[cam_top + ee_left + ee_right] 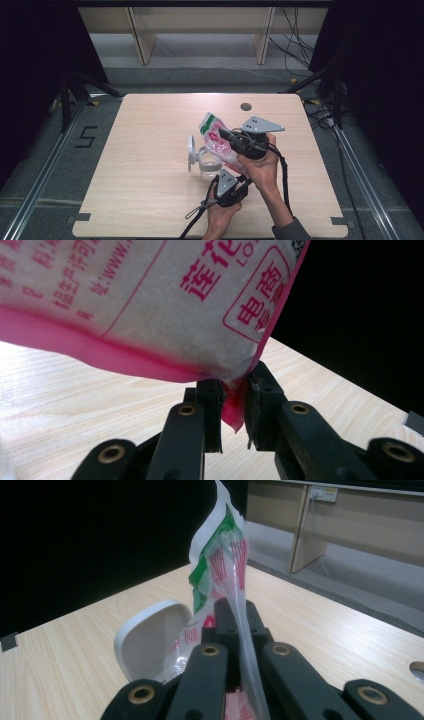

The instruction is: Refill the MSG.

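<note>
A pink-and-green printed plastic bag (218,139) of white granules is hanging above the clear lidded container (202,161), the left gripper (233,412) pinching its pink corner, the right gripper (238,630) clamping its edge.

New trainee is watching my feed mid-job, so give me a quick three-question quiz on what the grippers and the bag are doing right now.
1. True or false: the bag lies flat on the table, untouched.
2. Which part of the bag does the left gripper pinch? A) a bottom corner B) the green top C) nothing
3. What white thing stands open beside the clear container?

Key:
1. False; both grippers hold it up, the right gripper clamping the film.
2. A
3. Its lid.
</note>
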`<state>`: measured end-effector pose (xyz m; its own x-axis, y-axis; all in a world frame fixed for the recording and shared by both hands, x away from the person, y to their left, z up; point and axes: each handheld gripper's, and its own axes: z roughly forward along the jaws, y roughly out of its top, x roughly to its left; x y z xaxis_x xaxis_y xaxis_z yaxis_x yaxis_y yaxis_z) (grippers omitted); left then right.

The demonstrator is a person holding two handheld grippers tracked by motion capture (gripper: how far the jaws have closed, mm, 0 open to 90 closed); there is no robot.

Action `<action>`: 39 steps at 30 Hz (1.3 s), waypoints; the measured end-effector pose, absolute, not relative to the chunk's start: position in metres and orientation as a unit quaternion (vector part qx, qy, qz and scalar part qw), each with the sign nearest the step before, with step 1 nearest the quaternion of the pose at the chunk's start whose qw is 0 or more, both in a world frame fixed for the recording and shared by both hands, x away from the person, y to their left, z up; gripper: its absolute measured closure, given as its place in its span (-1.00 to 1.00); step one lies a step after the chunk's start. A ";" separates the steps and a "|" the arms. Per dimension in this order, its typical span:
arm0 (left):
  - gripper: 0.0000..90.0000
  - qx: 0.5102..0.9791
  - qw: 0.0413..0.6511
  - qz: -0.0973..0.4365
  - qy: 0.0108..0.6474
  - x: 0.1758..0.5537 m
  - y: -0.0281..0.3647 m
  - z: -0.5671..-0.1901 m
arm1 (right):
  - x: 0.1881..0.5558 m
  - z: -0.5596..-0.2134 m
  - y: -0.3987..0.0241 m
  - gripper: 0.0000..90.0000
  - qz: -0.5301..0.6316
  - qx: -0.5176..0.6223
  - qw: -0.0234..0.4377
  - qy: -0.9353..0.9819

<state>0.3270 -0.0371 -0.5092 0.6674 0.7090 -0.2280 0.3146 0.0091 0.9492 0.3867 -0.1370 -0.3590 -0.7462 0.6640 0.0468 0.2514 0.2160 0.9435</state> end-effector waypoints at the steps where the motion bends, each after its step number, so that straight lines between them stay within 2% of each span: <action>1: 0.74 0.683 0.606 0.164 0.373 0.327 -0.037 -0.509 | 0.387 -0.358 -0.138 1.00 0.544 0.299 0.200 0.758; 15: 0.74 0.683 0.603 0.172 0.375 0.326 -0.039 -0.509 | 0.389 -0.362 -0.133 1.00 0.546 0.305 0.184 0.759; 33: 0.75 0.682 0.609 0.177 0.364 0.328 -0.041 -0.508 | 0.392 -0.362 -0.127 1.00 0.535 0.291 0.202 0.767; 36: 0.75 0.680 0.611 0.175 0.365 0.328 -0.042 -0.508 | 0.389 -0.362 -0.125 1.00 0.529 0.306 0.189 0.769; 39: 0.75 0.678 0.615 0.174 0.362 0.328 -0.041 -0.508 | 0.391 -0.362 -0.123 1.00 0.528 0.292 0.204 0.771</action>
<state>0.3281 -0.0413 -0.5082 0.6780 0.7044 -0.2099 0.2772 0.0194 0.9606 0.3915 -0.1231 -0.3620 -0.7461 0.6658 -0.0055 0.2362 0.2723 0.9328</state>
